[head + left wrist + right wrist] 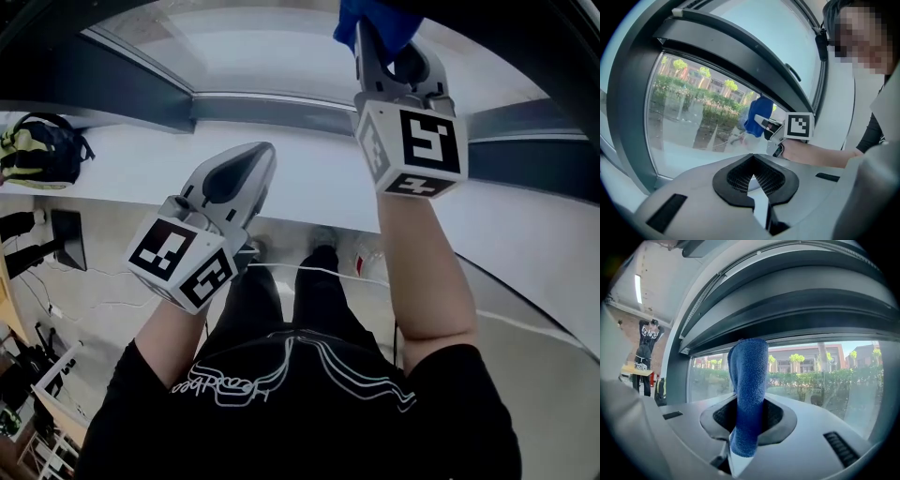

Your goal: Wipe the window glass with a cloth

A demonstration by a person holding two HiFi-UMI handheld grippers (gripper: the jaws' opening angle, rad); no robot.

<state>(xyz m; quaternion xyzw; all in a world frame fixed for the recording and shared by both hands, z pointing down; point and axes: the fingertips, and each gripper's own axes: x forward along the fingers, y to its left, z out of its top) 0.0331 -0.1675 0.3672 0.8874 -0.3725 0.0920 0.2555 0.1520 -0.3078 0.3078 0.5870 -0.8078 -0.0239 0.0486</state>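
My right gripper (373, 42) is raised against the window glass (262, 52) and is shut on a blue cloth (380, 17). In the right gripper view the cloth (749, 390) stands up between the jaws of that gripper (747, 427), its top by the pane (825, 376). My left gripper (255, 159) hangs lower, over the white sill (309, 183), shut and holding nothing. From the left gripper (752, 174) view I see the glass (693, 117), the cloth (758, 115) and the right gripper (773, 127) off to the right.
A dark frame (141, 89) borders the pane on the left and below. A backpack (37, 150) lies on the floor at the left, with cables and a monitor (67, 239) nearby. A person (647, 348) stands far back in the room.
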